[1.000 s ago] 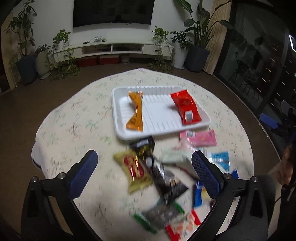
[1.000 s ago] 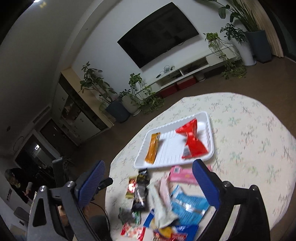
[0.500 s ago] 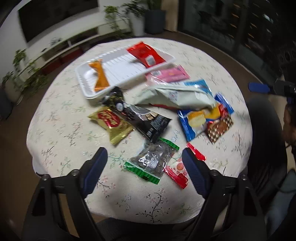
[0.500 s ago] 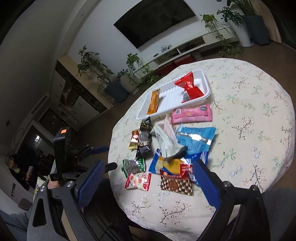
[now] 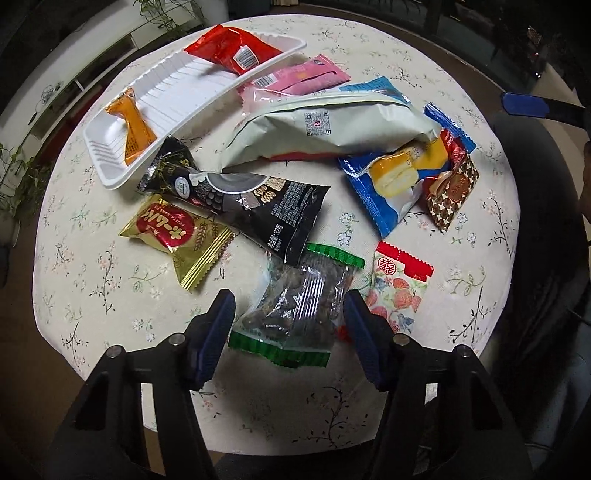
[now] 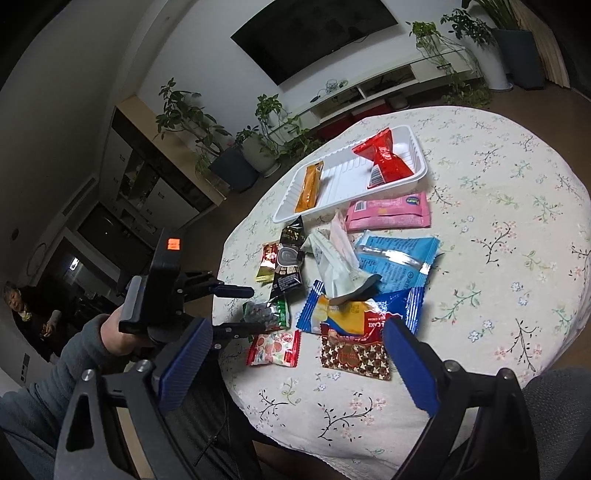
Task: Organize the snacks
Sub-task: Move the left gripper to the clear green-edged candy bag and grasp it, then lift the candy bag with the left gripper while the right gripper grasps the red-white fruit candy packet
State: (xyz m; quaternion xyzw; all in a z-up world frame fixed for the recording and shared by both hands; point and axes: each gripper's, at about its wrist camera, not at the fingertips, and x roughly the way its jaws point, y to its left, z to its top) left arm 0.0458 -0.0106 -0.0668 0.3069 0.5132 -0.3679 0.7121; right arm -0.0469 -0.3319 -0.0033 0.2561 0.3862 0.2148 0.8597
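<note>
Floral tablecloth bears snacks; left gripper, closing, straddles green-edged packet; right gripper open.

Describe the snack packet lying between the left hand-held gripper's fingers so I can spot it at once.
Start at the white tray on the floral tablecloth and come to the near end of the snack pile. The clear packet lies there, the only see-through one: dark brown pieces inside, green strips sealing both ends.

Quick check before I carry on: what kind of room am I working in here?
Most likely a home living room. A large dark wall-mounted television hangs above a low white media shelf, potted green houseplants line the walls, and the snacks lie on a round table with a floral tablecloth.
</note>
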